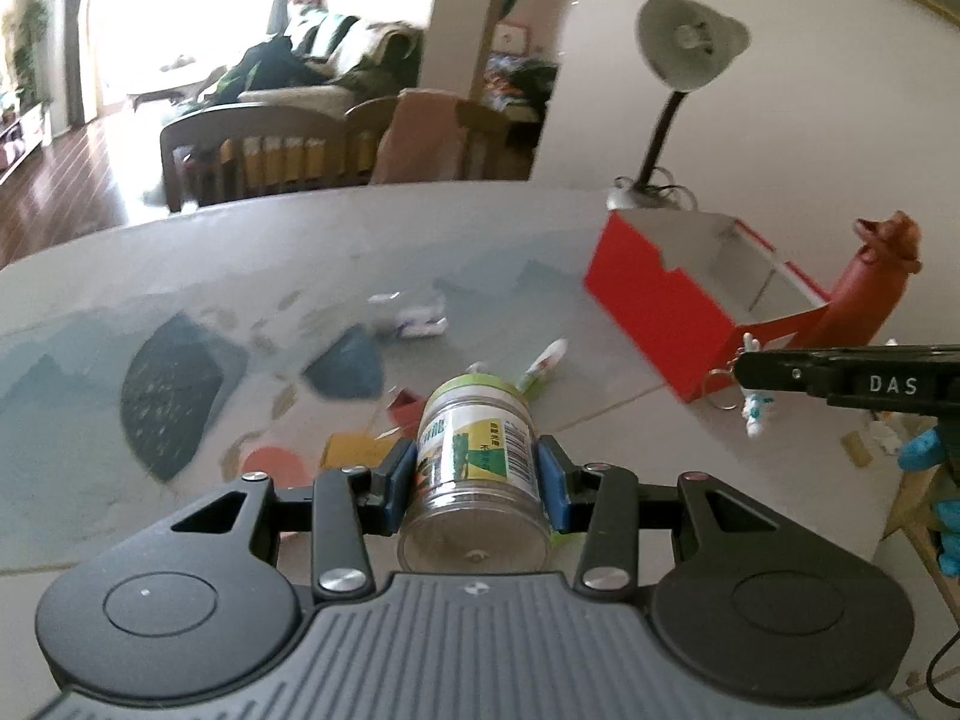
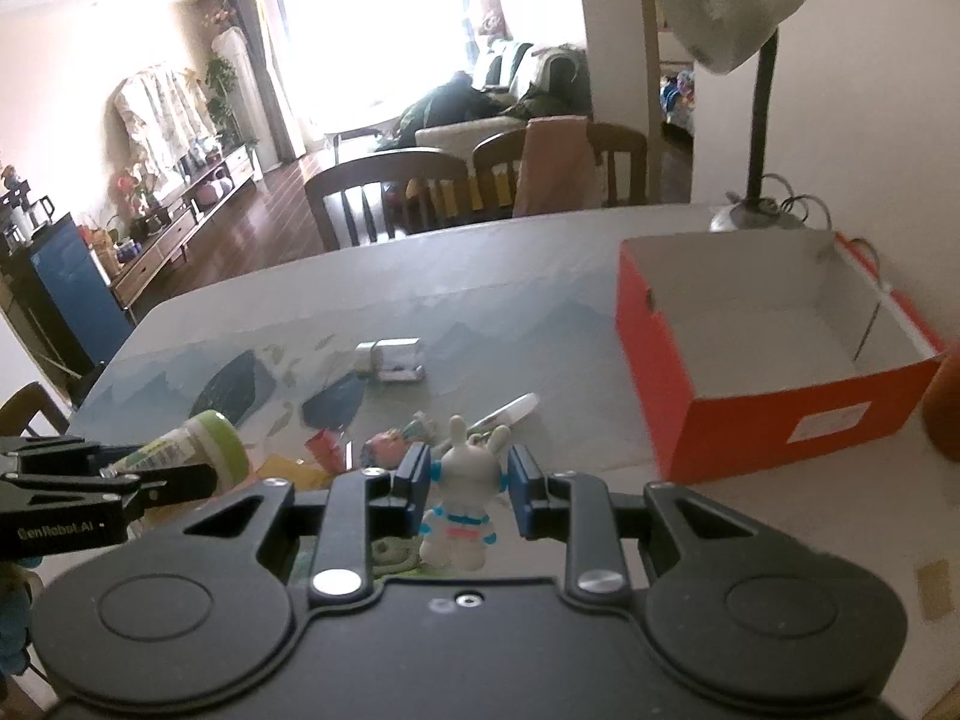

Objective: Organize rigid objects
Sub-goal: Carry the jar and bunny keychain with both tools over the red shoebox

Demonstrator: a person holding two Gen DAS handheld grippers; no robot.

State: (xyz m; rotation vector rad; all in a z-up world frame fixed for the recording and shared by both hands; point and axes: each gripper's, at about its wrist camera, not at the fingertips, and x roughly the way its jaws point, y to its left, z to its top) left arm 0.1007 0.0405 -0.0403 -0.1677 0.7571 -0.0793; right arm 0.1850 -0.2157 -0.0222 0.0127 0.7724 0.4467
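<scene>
My left gripper is shut on a clear plastic jar with a green lid and a printed label, held above the table; the jar also shows in the right wrist view. My right gripper is shut on a small white rabbit figurine with blue and pink stripes, also seen hanging with its key ring in the left wrist view. An open red box with a white, empty inside stands to the right, and in the left wrist view.
Loose items lie on the patterned table mat: a white tube, a small white-and-silver item, a yellow card, red pieces. A desk lamp stands behind the box. A brown-red figure stands right of it. Chairs line the far edge.
</scene>
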